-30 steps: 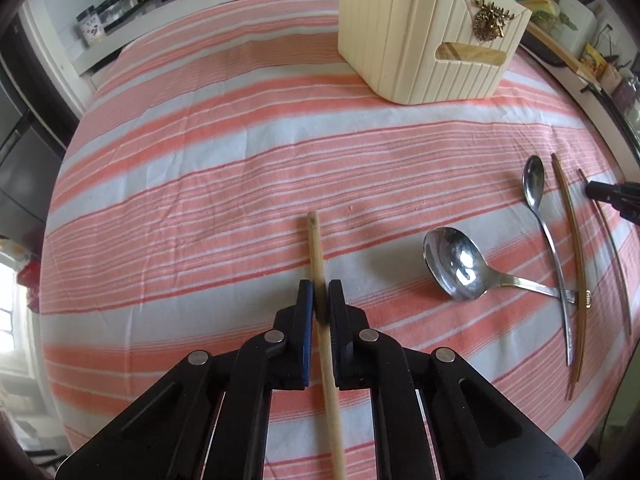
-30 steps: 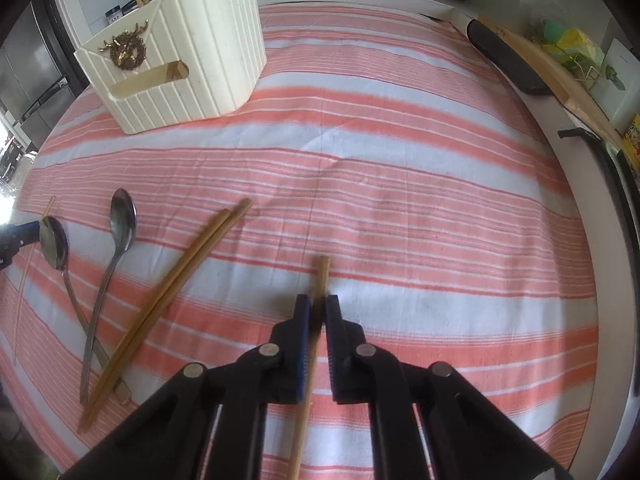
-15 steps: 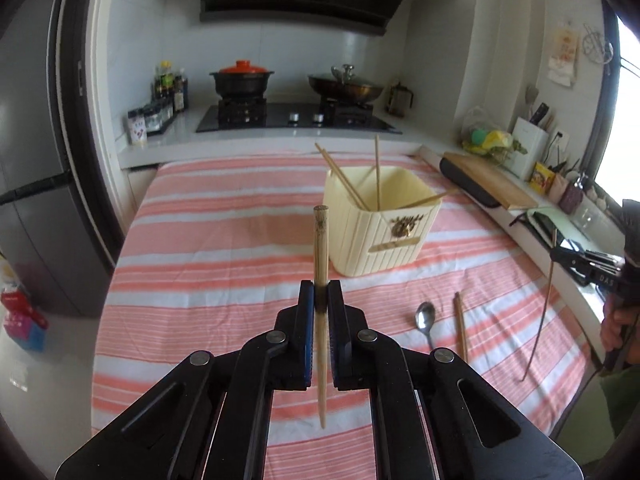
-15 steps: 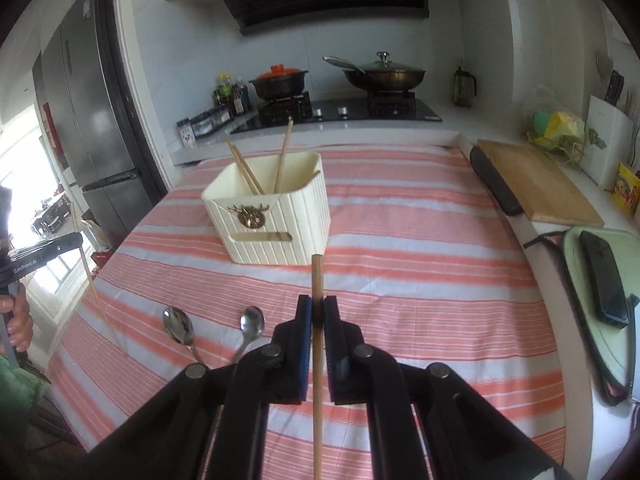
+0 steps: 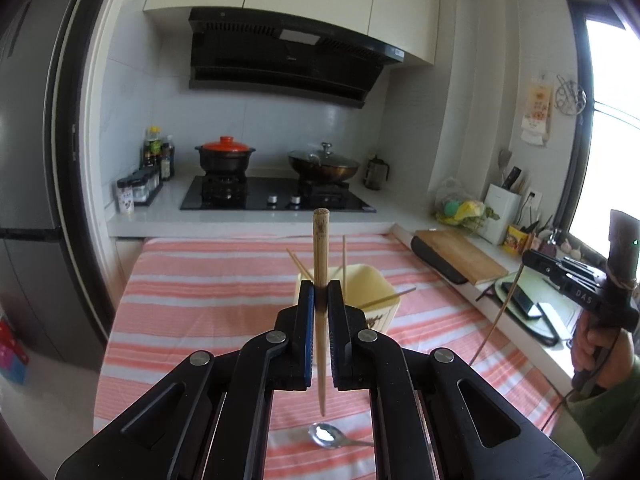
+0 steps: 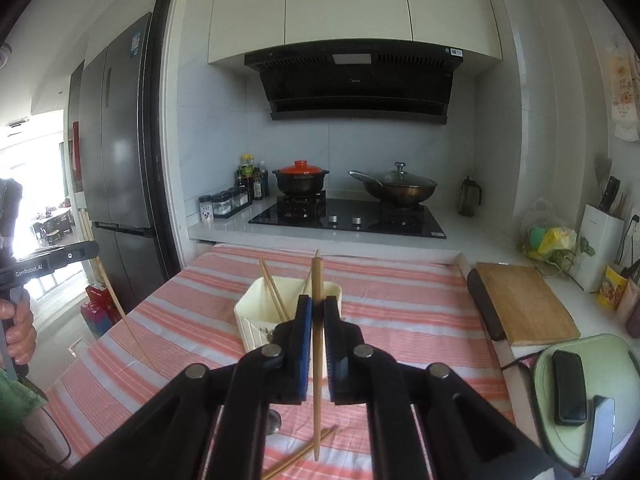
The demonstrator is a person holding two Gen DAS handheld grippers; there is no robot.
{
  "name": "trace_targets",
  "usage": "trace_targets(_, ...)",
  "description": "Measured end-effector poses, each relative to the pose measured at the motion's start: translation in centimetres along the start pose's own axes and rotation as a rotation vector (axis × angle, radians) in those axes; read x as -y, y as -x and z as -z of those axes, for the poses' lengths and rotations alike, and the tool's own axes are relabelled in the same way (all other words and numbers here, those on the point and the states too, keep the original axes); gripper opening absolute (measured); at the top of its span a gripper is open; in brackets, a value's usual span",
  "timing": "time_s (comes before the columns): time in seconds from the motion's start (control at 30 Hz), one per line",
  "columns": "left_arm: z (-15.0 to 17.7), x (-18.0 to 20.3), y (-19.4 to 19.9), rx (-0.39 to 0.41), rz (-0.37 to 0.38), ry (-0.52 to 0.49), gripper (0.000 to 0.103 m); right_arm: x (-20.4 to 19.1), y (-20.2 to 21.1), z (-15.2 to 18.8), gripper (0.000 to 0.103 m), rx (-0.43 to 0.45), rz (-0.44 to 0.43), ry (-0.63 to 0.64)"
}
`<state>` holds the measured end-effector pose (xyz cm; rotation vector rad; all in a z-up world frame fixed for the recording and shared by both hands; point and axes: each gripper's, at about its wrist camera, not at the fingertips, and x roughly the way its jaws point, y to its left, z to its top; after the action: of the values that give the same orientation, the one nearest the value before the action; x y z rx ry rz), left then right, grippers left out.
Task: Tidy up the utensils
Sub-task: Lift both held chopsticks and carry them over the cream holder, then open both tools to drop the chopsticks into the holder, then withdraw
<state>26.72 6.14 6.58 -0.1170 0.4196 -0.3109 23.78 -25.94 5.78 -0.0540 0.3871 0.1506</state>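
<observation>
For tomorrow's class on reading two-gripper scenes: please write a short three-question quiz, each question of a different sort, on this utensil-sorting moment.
1. True or false: the left gripper holds its chopstick roughly upright.
2. What does the right gripper hold? A) a spoon B) a chopstick C) nothing
3. Fill in: the cream utensil holder on the striped tablecloth already contains several ____.

Key: 1 true; 2 B; 3 chopsticks.

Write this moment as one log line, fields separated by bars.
left hand-held gripper: shut on chopstick, upright | right hand-held gripper: shut on chopstick, upright | holder: ahead on table, contains chopsticks
</observation>
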Motion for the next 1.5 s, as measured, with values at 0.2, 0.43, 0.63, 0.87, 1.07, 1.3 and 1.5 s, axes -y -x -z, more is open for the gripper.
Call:
trace_targets(0.2, -5.1, 0.7, -2.2, 0.096, 0.01, 0.024, 0.005, -0.3, -2.7, -6.5, 0.006, 0.121, -0.023, 0.0)
trace_targets(0.43, -7.9, 2.6, -8.9, 0.126, 0.004, 0.018, 0.005, -1.8, -8.1, -10.7, 0.006, 0.209, -0.041, 0.012)
trace_targets(0.63, -5.6, 1.8, -16.7, -0.017, -0.004, 0.073, 0.005, -2.3, -15.7, -8.0, 0.006, 0.091, -0.068, 0.008)
trace_targets(0.87, -1.7, 0.8, -23.3, -0.21, -0.023, 0.099, 0.005, -2.3, -23.3, -3.3, 0.007, -0.149, -0.121, -0.035)
trace_targets(1.07, -1.1, -0.4, -22.5, -0.287, -0.042, 0.15, 0.057, -1.7, -24.5, -3.3, 0.023, -0.246, -0.106, -0.088)
trace_targets(1.3, 1.2, -1.3, -12.0, -0.29, -0.089, -0.006, 0.089, 0.6, -14.1, -5.1, 0.05, -0.145, -0.08, -0.052)
trace_targets(1.5, 9.7, -2.0, -4.4, -0.352, -0.144, 0.003, 0.097, 2.1, -5.9, 3.7, 0.052, -0.221, 0.018, 0.06)
